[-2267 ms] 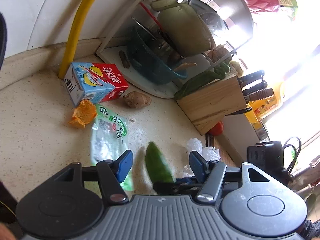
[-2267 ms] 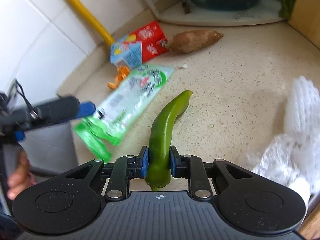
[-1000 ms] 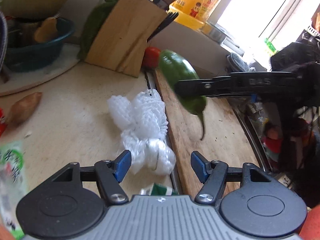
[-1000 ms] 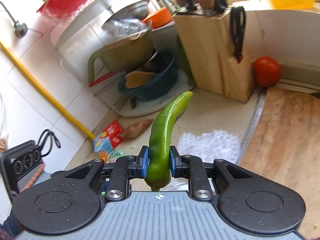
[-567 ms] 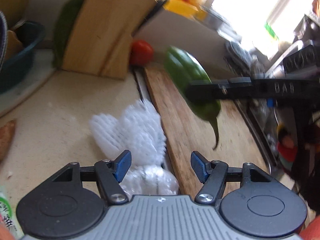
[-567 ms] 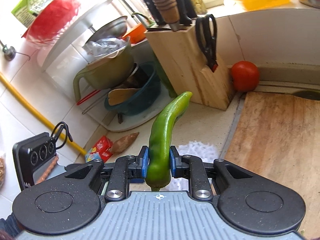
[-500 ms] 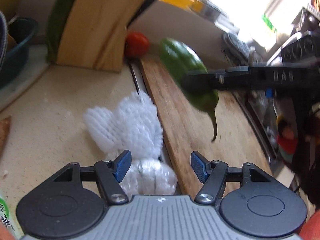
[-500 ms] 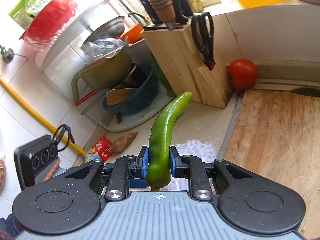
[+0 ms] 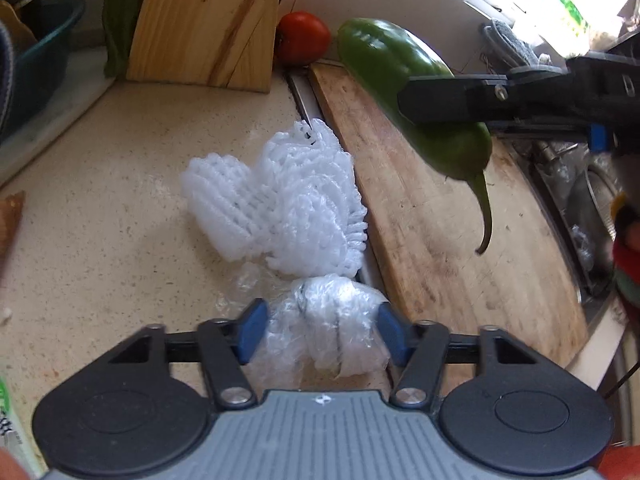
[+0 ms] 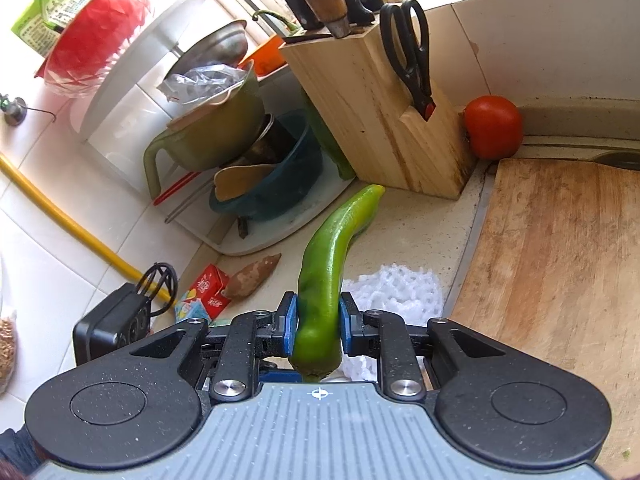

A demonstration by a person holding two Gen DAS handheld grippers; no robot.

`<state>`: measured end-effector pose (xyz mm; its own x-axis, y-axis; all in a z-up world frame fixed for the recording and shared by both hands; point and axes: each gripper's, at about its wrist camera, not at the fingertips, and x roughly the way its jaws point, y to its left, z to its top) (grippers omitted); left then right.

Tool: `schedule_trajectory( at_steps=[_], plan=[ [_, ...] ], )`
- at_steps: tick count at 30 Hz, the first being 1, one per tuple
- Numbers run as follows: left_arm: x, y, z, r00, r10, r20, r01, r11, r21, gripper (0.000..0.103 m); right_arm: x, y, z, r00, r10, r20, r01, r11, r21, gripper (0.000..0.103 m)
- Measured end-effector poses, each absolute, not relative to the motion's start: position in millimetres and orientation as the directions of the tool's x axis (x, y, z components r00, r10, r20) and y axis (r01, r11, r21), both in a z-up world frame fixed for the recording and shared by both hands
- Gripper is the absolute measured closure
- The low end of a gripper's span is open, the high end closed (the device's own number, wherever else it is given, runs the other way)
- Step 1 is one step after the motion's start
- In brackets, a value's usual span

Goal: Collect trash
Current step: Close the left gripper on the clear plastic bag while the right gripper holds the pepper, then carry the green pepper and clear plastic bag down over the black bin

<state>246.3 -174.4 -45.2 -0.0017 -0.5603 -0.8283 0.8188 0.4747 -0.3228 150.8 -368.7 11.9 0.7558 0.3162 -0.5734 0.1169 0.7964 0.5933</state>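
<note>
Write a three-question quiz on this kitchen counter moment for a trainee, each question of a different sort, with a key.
1. True or false: the right tool is shut on the green pepper.
2. Which item sits between the open fingers of the left tool?
A. the tomato
B. the crumpled clear plastic wrap
C. the white foam net
3. Fill in: the tomato rests beside the wooden ____ that holds the scissors.

Key
1. True; both pads press its sides, stem end toward the camera.
2. B; the net lies just beyond it on the counter, next to the cutting board.
3. knife block
</note>
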Motion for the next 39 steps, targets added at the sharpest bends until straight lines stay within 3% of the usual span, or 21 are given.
schedule_trajectory(
  at_steps=[4,14,25,39],
  plan=[
    [252,-156,-34,0.027,-0.584,-0.811,0.777,0.523,-0.35,0.061,147,-370,15,0.764,0.317,-0.563,0.11,0.795,0.597,0.075],
    [267,-60,10,0.226,-0.657,-0.719,0.592,0.679,-0.434,0.063,145,-363,22,0.772,0.349,-0.531,0.059,0.793,0.606,0.075],
    [240,17,46,0.475,-0.592,-0.651,0.415,0.803,-0.427,0.062,167,-329,24,0.717,0.486,-0.499,-0.087,0.773,0.629,0.075],
    [153,89,73,0.681,-0.42,-0.6,0.197,0.894,-0.403,0.062,182,-252,39,0.552,0.705,-0.445,-0.345,0.679,0.648,0.075]
  ],
)
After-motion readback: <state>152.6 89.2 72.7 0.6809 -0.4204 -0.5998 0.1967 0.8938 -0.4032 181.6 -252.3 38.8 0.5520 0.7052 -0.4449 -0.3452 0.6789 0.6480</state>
